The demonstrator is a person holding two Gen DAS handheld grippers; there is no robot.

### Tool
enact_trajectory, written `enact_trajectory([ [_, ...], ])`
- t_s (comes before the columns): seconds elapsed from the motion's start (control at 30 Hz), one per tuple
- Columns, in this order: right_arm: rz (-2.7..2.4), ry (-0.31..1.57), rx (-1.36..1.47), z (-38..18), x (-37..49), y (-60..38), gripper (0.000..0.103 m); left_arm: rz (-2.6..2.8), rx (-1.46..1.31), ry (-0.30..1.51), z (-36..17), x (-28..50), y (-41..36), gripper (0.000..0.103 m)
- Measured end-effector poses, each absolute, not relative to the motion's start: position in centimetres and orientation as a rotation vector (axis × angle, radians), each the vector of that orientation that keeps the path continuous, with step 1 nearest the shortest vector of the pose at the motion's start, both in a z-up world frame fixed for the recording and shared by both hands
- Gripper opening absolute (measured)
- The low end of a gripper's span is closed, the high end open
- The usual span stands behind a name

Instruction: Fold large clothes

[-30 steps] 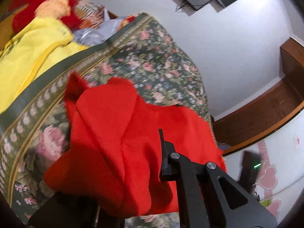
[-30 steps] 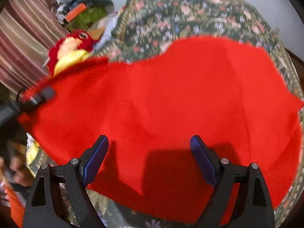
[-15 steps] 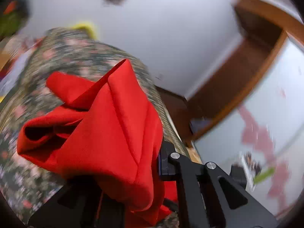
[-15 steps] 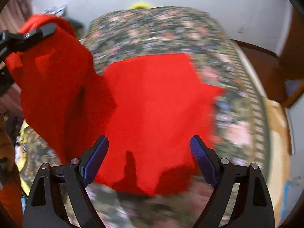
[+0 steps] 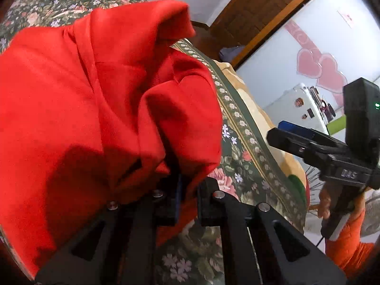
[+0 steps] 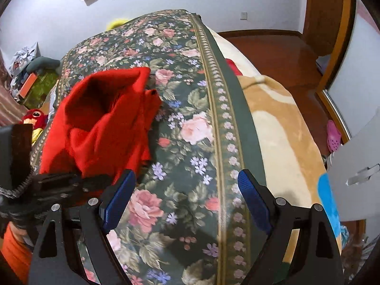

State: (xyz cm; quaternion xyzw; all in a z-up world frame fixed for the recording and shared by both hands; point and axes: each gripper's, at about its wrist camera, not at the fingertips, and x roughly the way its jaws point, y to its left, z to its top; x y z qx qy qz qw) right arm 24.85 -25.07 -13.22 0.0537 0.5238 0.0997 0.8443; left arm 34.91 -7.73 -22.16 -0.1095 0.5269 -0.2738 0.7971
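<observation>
A large red garment (image 5: 99,90) lies bunched in thick folds on the floral bedspread (image 5: 239,161). My left gripper (image 5: 187,190) is shut on a gathered fold of it, and the cloth drapes over the fingers and hides the pads. In the right wrist view the same red garment (image 6: 106,123) sits heaped at the left, with the left gripper (image 6: 95,181) biting its near edge. My right gripper (image 6: 186,194) stands open over the bare bedspread (image 6: 190,128) to the right of the heap, nothing between its blue pads (image 6: 118,197). The right gripper (image 5: 296,134) also shows at the right of the left wrist view.
A beige blanket (image 6: 280,128) hangs over the bed's right edge, with wooden floor (image 6: 273,49) and a pink slipper (image 6: 333,135) beyond. A red plush toy (image 6: 35,117) and clutter lie at the far left. A person's orange sleeve (image 5: 349,244) is at the lower right.
The left gripper has swept sideways and rolled, dragging the spread red garment into a bunched heap. The right gripper has swung off the garment to over the bare bedspread, still open.
</observation>
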Motion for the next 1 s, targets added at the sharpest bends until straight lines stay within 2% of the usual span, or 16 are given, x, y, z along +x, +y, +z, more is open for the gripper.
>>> enact_trajectory([
  [0.07, 0.223, 1.104, 0.126, -13.2, 24.8, -24.8, 0.086, -0.580, -0.168, 1.139, -22.1, 34.2, -8.1, 0.008],
  [0.17, 0.242, 1.083, 0.129, -12.8, 24.8, -24.6, 0.086, -0.566, -0.094, 1.118, -21.5, 32.4, -8.5, 0.014],
  [0.33, 0.294, 1.042, 0.114, -11.3, 24.7, -23.0, 0.086, -0.540, -0.029, 1.048, -18.9, 30.1, -7.9, 0.056],
  [0.4, 0.319, 1.019, 0.107, -10.6, 24.7, -22.1, 0.086, -0.504, 0.002, 0.996, -17.3, 29.1, -6.9, 0.058],
  [0.6, 0.407, 0.983, 0.104, -9.7, 25.2, -18.4, 0.086, -0.312, 0.027, 0.883, -15.0, 29.0, -1.8, 0.084],
  [0.63, 0.425, 0.989, 0.105, -9.9, 25.4, -17.7, 0.086, -0.270, 0.020, 0.873, -14.8, 29.4, -0.5, 0.087],
  [0.87, 0.487, 1.061, 0.003, -12.7, 26.6, -12.6, 0.086, -0.143, -0.139, 0.972, -18.6, 32.0, 4.0, 0.088],
  [1.0, 0.485, 1.098, -0.058, -14.5, 27.1, -11.0, 0.086, -0.177, -0.159, 1.049, -21.7, 32.1, 3.9, 0.096],
])
